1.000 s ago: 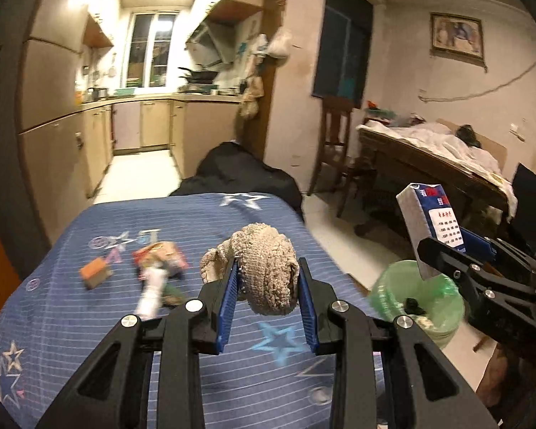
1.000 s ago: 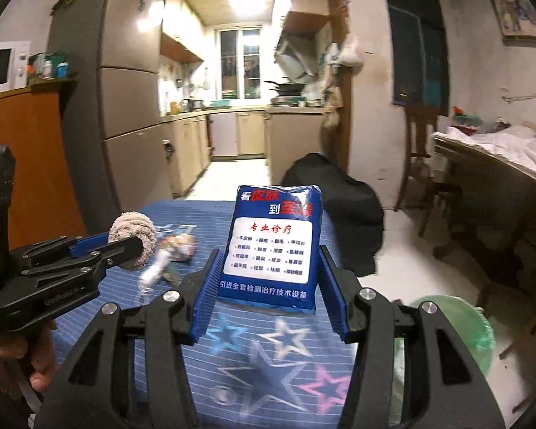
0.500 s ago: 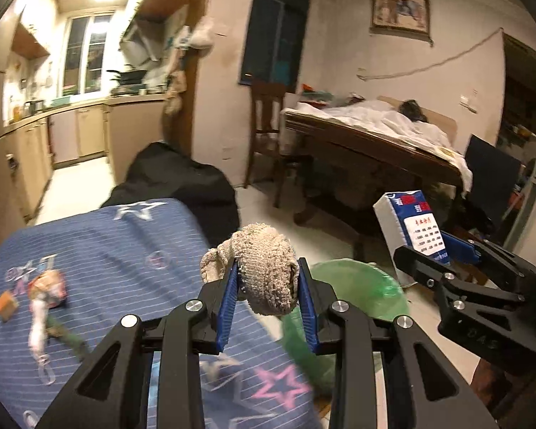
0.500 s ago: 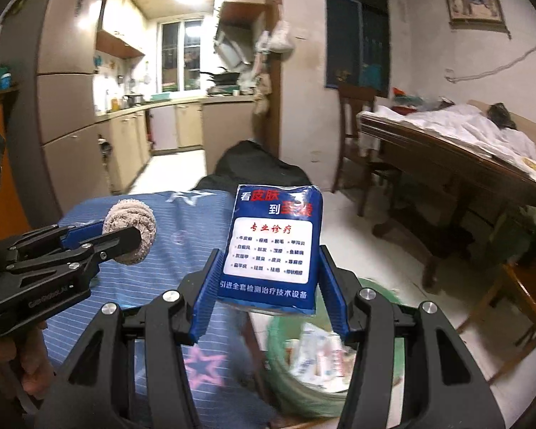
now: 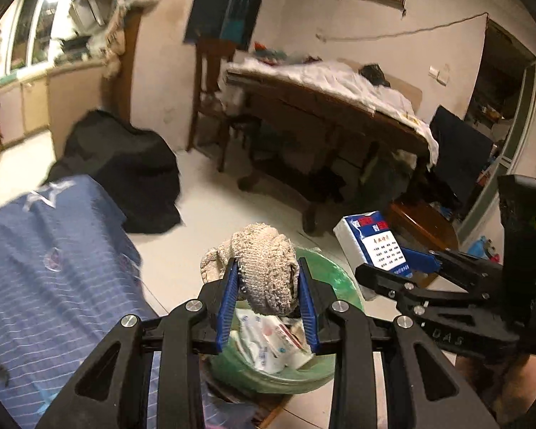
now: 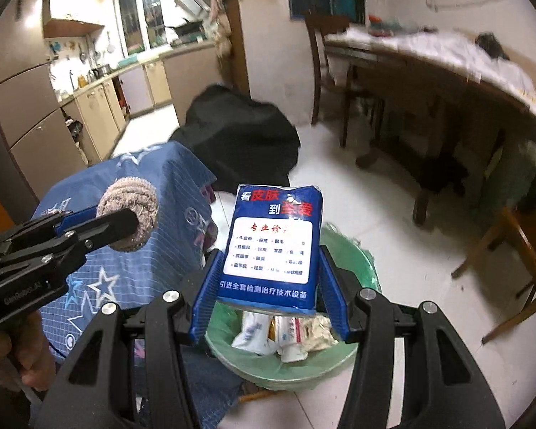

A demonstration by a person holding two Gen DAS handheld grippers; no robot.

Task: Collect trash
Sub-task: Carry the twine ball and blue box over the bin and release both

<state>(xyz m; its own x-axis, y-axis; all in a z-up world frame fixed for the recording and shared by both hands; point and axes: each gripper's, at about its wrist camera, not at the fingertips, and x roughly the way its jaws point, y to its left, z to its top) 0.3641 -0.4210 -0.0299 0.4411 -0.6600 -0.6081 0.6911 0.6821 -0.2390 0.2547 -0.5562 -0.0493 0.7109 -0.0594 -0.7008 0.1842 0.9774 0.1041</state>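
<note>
My left gripper (image 5: 268, 304) is shut on a beige knitted cloth ball (image 5: 268, 268) and holds it right above the green-lined trash bin (image 5: 332, 279). My right gripper (image 6: 271, 296) is shut on a blue tissue pack (image 6: 273, 243) with a white label, also above the bin (image 6: 353, 261). The bin holds white wrappers and paper (image 6: 282, 336). In the left wrist view the tissue pack (image 5: 371, 243) sits to the right of the cloth ball. In the right wrist view the cloth ball (image 6: 128, 214) is at the left.
A table with a blue star-patterned cloth (image 5: 46, 271) stands left of the bin. A black bag (image 5: 125, 164) lies on the white floor behind it. A wooden dining table (image 5: 332, 107) and chair (image 6: 325, 53) stand at the right. Kitchen cabinets (image 6: 89, 114) are at the back left.
Both grippers have swung right off the blue table and tilted down. The bin now lies directly under both held items. Both grips are unchanged.
</note>
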